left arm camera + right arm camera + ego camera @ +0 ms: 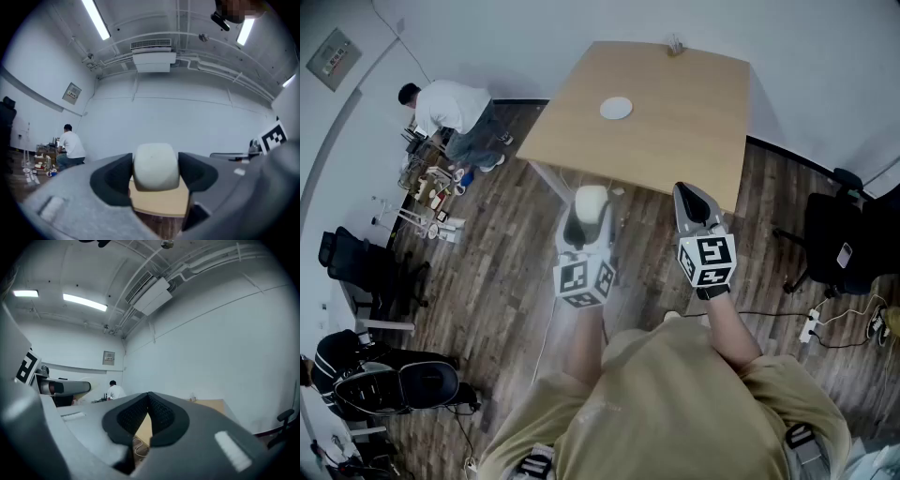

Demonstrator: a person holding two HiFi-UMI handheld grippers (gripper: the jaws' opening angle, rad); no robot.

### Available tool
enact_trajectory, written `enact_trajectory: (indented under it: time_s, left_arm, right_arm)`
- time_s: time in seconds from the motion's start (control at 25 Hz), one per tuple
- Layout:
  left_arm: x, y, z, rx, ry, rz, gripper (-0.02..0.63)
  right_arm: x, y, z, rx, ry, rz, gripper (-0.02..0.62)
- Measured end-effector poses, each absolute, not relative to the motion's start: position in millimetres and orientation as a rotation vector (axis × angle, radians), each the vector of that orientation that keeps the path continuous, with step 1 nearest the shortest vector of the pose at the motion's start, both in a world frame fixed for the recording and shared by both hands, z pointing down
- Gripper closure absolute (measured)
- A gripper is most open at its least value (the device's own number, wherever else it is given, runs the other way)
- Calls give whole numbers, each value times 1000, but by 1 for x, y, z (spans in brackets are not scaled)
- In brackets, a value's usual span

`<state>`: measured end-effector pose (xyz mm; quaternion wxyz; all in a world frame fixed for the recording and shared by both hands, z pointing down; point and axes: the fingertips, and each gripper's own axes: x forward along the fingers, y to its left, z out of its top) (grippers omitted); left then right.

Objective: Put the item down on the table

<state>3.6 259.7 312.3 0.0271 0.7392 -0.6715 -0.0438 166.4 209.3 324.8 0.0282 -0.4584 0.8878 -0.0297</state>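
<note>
My left gripper (589, 214) is shut on a pale off-white rounded block (590, 200), held over the wooden floor just short of the table's near edge. In the left gripper view the block (155, 166) fills the gap between the two dark pads, with the tabletop (159, 200) showing beneath it. My right gripper (694, 201) hangs beside it to the right, shut with nothing in it; its pads (159, 414) meet at the tips. The light wooden table (675, 131) lies ahead.
A small white round disc (616, 108) lies on the table's far half. A person in a white shirt (455, 112) crouches at a cluttered cart far left. Black chairs (839, 244) stand right and left; a power strip (811, 325) and cable lie on the floor.
</note>
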Motion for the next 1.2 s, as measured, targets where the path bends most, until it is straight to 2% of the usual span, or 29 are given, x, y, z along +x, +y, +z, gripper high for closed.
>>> enact_trajectory:
  time_s: [0.16,0.44,0.8,1.2]
  left_arm:
    - [27,247,320,2223,-2100,-170,302]
    - [45,233,349,2145,-2077,-170,302]
    - [16,167,361,2145,-2048,-186,302]
    - [-73,46,350,2196,-2077,-209,302]
  right_arm:
    - [195,188,336,-1436,2733,-98,591]
    - [225,152,386,-1572,2658,-356,591]
    - [176,104,389,-1472,2746,-308,591]
    - [84,-2,369,-1453,2800,-146,591]
